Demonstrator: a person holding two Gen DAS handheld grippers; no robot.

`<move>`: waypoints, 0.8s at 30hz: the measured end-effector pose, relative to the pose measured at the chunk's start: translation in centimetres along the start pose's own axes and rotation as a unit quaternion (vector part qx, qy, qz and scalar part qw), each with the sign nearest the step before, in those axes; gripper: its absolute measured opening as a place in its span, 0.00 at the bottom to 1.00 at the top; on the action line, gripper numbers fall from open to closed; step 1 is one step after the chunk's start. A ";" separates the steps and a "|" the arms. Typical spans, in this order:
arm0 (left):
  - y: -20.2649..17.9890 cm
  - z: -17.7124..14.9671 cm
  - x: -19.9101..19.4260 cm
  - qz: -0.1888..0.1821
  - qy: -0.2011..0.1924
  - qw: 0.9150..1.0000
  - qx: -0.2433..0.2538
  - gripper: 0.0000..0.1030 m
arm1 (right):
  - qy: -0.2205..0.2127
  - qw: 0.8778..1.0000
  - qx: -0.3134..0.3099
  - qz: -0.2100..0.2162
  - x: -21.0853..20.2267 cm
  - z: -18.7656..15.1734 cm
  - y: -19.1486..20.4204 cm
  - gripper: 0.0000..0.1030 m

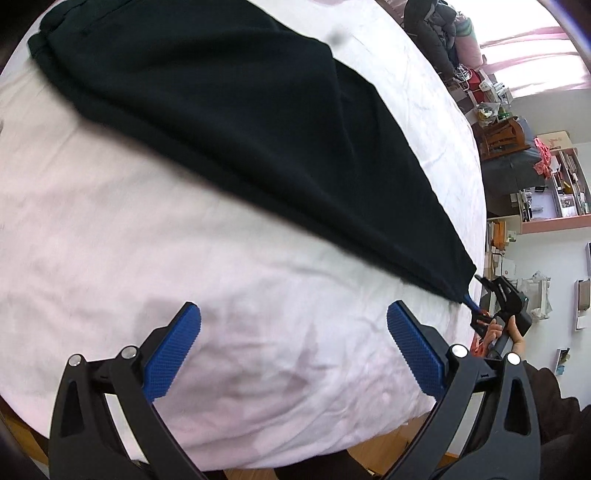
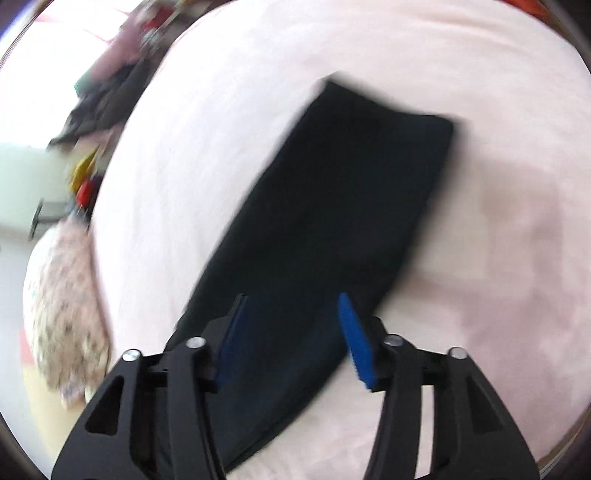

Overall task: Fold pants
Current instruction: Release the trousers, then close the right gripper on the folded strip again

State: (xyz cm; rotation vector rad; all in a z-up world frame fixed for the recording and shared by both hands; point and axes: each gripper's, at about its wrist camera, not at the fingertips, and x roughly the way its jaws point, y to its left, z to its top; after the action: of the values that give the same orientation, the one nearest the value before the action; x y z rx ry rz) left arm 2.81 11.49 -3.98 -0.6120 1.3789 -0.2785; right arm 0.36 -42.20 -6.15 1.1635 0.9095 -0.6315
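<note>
Black pants [image 1: 251, 122] lie stretched across the white bed sheet [image 1: 147, 258]. My left gripper [image 1: 293, 314] is open and empty, over bare sheet near the bed's front edge, apart from the pants. In the left wrist view my right gripper [image 1: 471, 304] is at the pants' hem corner and looks closed on it. In the blurred right wrist view the pants [image 2: 332, 206] run away from my right gripper [image 2: 291, 299], whose blue pads [image 2: 354, 332] stand apart over the cloth.
The bed's right edge [image 1: 480, 221] borders a cluttered room with shelves [image 1: 554, 195] and a chair of clothes [image 1: 432, 29]. A floral pillow [image 2: 62, 302] lies off the bed's left side. Wooden floor [image 1: 388, 450] shows below the front edge.
</note>
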 end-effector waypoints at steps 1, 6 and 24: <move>0.4 -0.3 -0.2 0.000 0.001 1.000 -0.002 0.98 | -0.009 1.000 0.027 -0.009 -0.3 -0.2 -1.3 0.53; 2.2 -1.4 -0.6 -0.003 0.006 1.000 -0.013 0.98 | -0.023 0.991 0.128 -0.015 0.7 -2.1 -5.5 0.53; 5.6 -3.0 -2.1 0.000 0.015 1.000 -0.023 0.98 | -0.010 0.996 0.075 0.047 2.7 -3.8 -3.4 0.70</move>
State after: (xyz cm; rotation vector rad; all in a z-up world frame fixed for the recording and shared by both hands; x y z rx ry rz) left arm -1.39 16.47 -5.54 -0.6477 1.4168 -0.2584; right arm -2.07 -39.55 -10.66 1.3241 0.7966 -0.6408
